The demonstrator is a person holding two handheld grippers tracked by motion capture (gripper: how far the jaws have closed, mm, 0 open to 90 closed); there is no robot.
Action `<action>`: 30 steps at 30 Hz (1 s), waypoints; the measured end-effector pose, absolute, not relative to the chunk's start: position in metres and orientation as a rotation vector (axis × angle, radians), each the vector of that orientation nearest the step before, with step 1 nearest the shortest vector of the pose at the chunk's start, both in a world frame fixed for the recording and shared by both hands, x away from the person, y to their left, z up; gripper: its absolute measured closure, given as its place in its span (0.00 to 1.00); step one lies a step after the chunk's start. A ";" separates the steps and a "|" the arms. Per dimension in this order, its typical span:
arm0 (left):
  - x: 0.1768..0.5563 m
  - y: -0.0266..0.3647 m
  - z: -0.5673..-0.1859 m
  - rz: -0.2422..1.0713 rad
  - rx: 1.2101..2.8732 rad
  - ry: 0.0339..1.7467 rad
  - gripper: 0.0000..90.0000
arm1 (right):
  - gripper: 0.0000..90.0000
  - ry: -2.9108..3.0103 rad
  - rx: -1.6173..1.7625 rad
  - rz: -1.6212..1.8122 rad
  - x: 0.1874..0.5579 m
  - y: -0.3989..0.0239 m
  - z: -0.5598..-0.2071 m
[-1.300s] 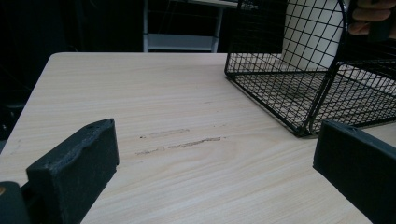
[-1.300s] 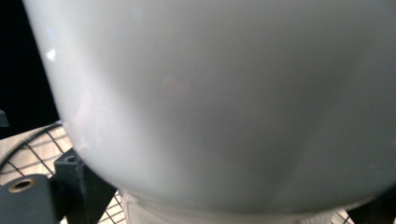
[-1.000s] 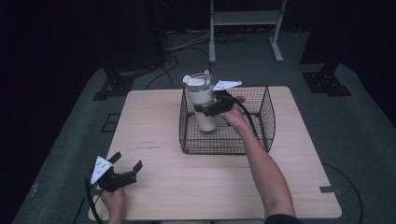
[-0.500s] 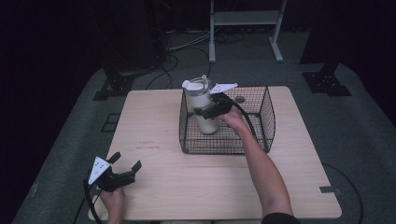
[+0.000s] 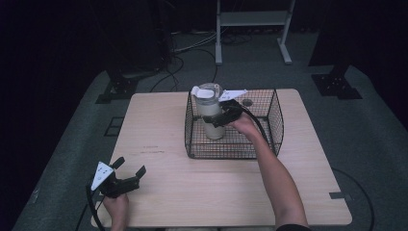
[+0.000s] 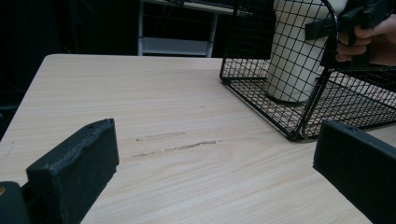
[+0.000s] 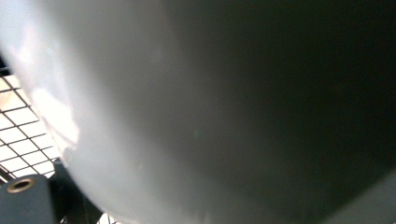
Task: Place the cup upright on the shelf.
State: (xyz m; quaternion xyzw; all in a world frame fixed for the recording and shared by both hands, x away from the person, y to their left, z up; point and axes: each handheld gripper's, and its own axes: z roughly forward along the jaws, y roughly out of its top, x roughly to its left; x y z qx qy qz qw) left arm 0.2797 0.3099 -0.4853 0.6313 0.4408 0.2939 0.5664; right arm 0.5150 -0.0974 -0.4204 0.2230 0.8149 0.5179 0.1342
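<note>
1. Table (image 5: 192, 192): wire basket (image 5: 269, 139) sits on its far half.
2. Tumbler (image 5: 210, 113) stands upright inside the basket; looks placed, release pending.
3. Right gripper (image 5: 222, 115) clamps its side.
4. Left gripper (image 5: 126, 173): jaws apart, empty, near edge.

One tumbler (image 5: 210, 114) — one wire basket (image 5: 274, 120) — two tools.

In the right gripper view the pale tumbler (image 7: 140, 116) sits so close that it is a blur, cut off on all sides, and it hides the jaws. In the left gripper view the tumbler's top runs off the upper edge, as does the right gripper (image 6: 359, 18) beside it. From the high view, the small dark round thing (image 5: 247, 102) on the wire basket's (image 5: 269, 144) floor is too small to tell.
</note>
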 end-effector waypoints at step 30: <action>0.282 0.305 -0.485 0.714 1.518 1.049 0.00 | 0.08 2.362 0.626 1.506 0.509 -0.120 -0.423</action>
